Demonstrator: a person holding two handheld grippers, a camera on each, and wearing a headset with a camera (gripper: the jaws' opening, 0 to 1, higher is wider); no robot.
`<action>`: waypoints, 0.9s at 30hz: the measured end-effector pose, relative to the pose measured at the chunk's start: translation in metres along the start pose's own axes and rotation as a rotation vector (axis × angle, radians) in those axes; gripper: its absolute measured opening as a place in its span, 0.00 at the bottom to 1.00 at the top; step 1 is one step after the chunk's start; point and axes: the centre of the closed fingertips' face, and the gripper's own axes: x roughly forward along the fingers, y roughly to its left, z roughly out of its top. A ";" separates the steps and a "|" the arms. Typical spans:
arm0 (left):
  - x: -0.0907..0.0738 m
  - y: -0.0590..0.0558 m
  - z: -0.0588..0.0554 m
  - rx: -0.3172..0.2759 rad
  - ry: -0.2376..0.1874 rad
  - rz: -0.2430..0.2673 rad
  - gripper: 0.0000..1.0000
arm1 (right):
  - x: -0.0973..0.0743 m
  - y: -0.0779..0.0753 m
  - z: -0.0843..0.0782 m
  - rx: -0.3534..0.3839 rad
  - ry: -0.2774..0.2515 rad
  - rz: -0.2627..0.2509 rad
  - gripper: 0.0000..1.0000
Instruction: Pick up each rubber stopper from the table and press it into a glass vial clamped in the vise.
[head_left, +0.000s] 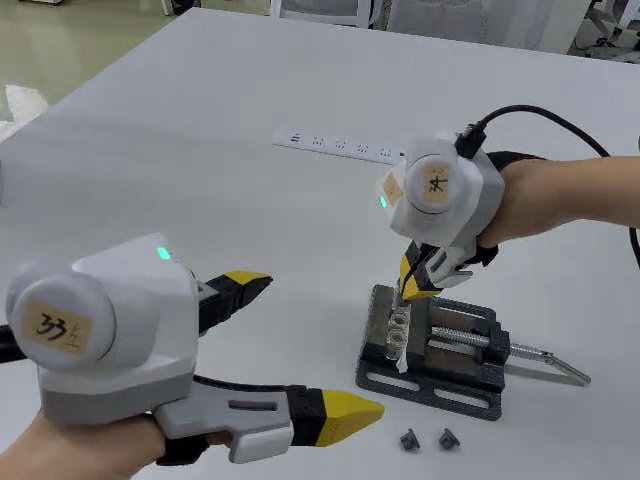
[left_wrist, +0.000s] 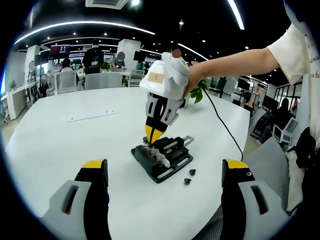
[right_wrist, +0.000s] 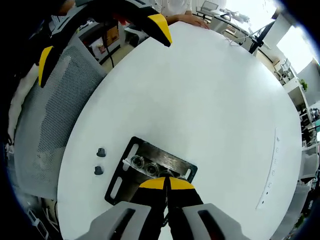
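The right tongs (right_wrist: 165, 183) have their yellow tips drawn together and pointed straight down onto the row of glass vials (head_left: 398, 330) clamped in the vise (head_left: 470, 375). In the right gripper view the tips cover the vial at the far end of the row, so I cannot tell whether a stopper is pinched between them or already seated. The two nearer vial mouths look open. The left tongs (head_left: 310, 345) hang wide apart and empty above the surface (head_left: 200, 180), well short of the vise. Two loose stoppers (head_left: 408, 439) lie just in front of the vise, close to each other. A white power strip (head_left: 340, 147) sits farther back. The main risk, as I judge it, is an off-centre push: with the tips hiding the mouth, a stopper could enter tilted and jam, or a sideways load could crack the glass or rock the vial in its clamp. The vise appears only to rest on the surface, so a slanted press might also skid it toward the loose stoppers and scatter them.
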 end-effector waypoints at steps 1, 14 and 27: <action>0.000 0.001 -0.001 0.002 0.003 0.003 0.94 | 0.000 0.000 -0.001 0.000 -0.004 -0.004 0.00; 0.000 0.009 -0.009 -0.012 0.019 0.011 0.94 | -0.013 0.004 0.003 0.109 -0.155 -0.035 0.10; 0.001 0.012 -0.011 -0.005 0.023 0.007 0.94 | -0.010 0.035 -0.006 0.225 -0.260 -0.055 0.62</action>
